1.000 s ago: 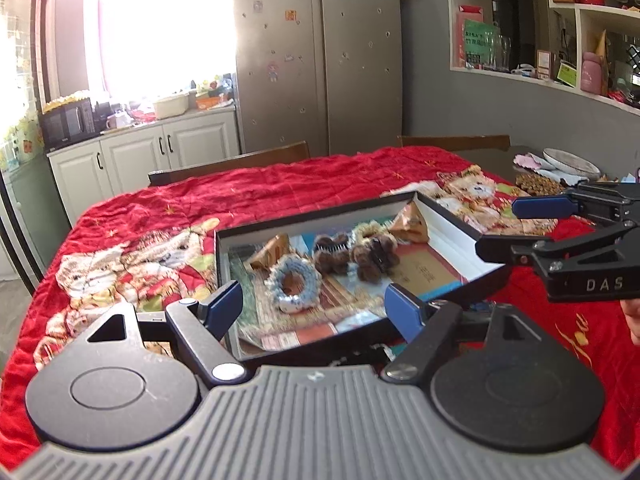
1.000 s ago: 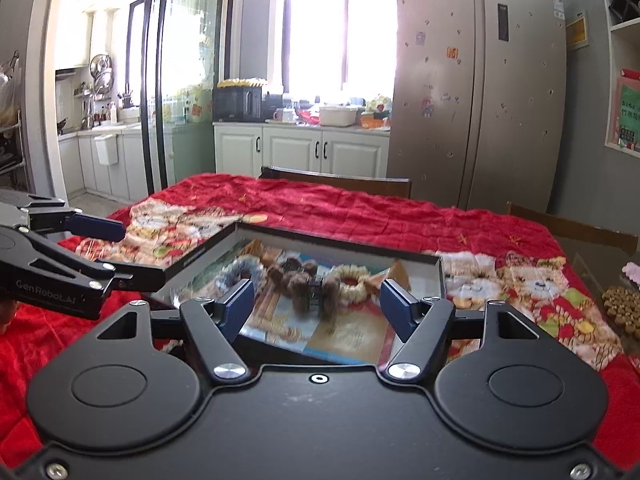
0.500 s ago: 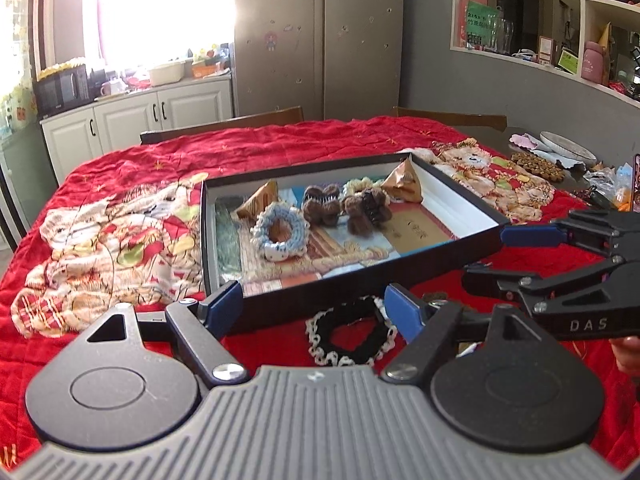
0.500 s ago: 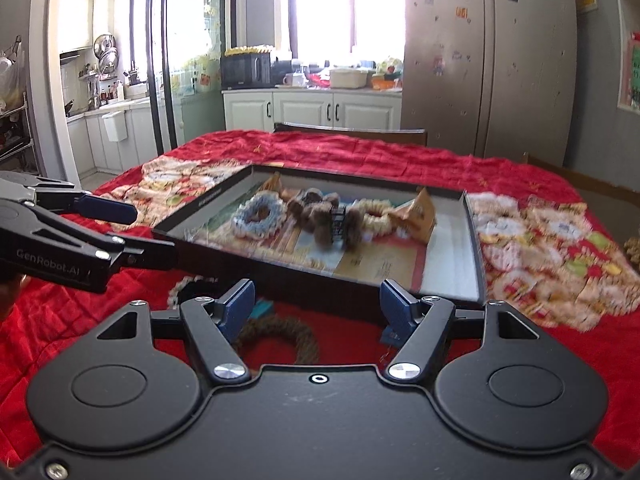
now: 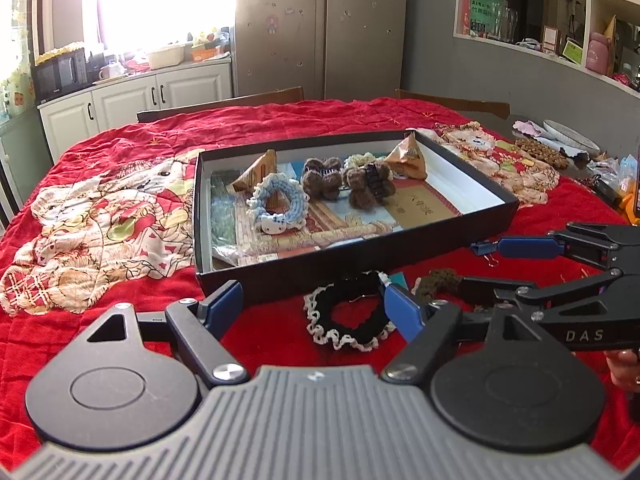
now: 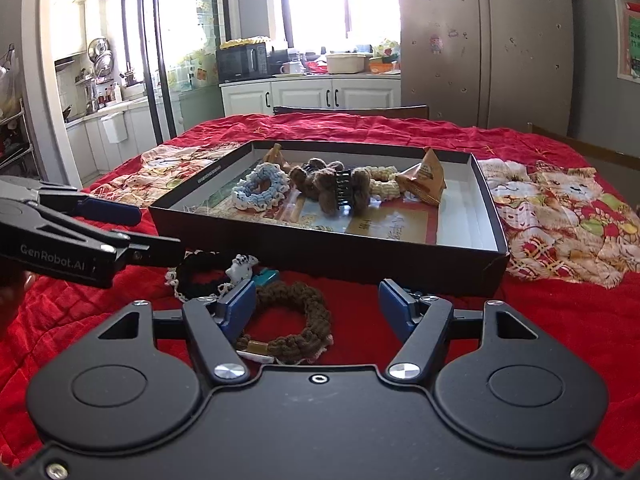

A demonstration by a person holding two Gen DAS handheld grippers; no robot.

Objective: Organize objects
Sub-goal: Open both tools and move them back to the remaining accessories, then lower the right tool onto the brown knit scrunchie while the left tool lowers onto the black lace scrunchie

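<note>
Red quilted cloth [image 5: 280,128] with cartoon cat prints covers the table, and a shallow black box [image 5: 360,256] sits on it just beyond both claws. Inside the box lie a pale blue scrunchie [image 5: 278,200], brown knitted hair clips [image 5: 348,182], a cream scrunchie [image 6: 384,182] and two tan pyramid-shaped packets, one at the far left [image 5: 256,170] and one at the far right [image 5: 406,158]. On the cloth just near of the box wall lie a black scrunchie with white lace trim [image 5: 348,316] and, to its right, a brown knitted scrunchie [image 6: 292,320], with a small teal item [image 6: 266,278] between them. The left claw [image 5: 312,304] stands wide with nothing between its blue pads, hovering over the black scrunchie. The right claw [image 6: 318,304] is also spread wide and holds nothing; the brown scrunchie lies beside its left pad. Each claw shows from the side in the other's view.
</note>
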